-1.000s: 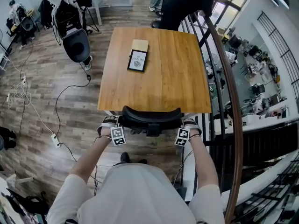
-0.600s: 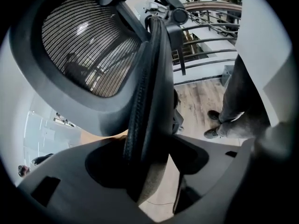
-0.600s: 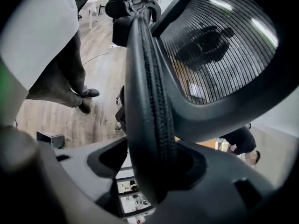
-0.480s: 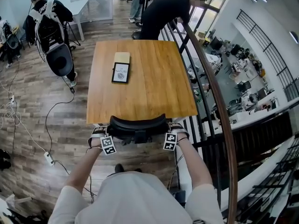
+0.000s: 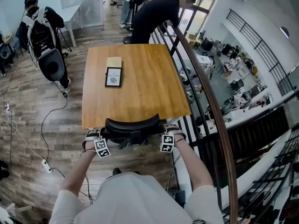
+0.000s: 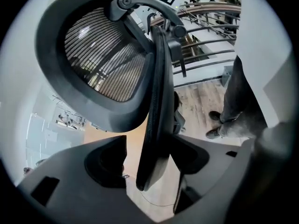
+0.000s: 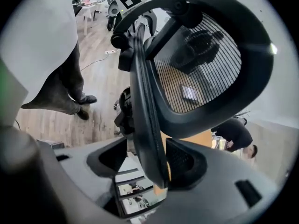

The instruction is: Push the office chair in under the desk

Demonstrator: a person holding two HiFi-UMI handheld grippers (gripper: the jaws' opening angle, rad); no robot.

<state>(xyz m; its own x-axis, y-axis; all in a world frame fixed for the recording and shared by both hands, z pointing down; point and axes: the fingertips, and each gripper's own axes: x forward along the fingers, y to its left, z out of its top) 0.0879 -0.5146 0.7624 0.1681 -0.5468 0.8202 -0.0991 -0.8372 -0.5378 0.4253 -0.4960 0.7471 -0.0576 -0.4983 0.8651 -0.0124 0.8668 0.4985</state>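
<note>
- Surface: a rectangular wooden desk [image 5: 140,87], its top bare but for a dark framed card [image 5: 113,77] with a pale pad [image 5: 114,62] touching its far end.
- Room: grey-brown plank floor [image 5: 28,101]. A metal railing with a curved wooden handrail [image 5: 205,94] runs along the desk's right side, and a lower floor of workstations shows beyond it.
- A person in black [image 5: 154,13] bends over at the desk's far end. A second chair draped with a dark jacket [image 5: 46,55] stands well off to the left. A cable and power strip [image 5: 45,164] lie on the floor.
- The office chair [image 5: 132,126] stands with its backrest top against the desk's near edge. The seat is hidden from above.
- Left gripper [image 5: 97,135]: the jaws have just been opening and stand wide, with the backrest's left rim [image 6: 154,125] between them, unclamped.
- Right gripper [image 5: 169,130]: likewise just opened wide, with the right rim [image 7: 147,125] between the jaws and a clear gap on one side.
- Against a second ago: both grippers stay at the backrest's two ends and the chair is no farther in. The head view has shifted, so the desk sits farther left and higher, and more of the bending person and of the lower floor shows.
</note>
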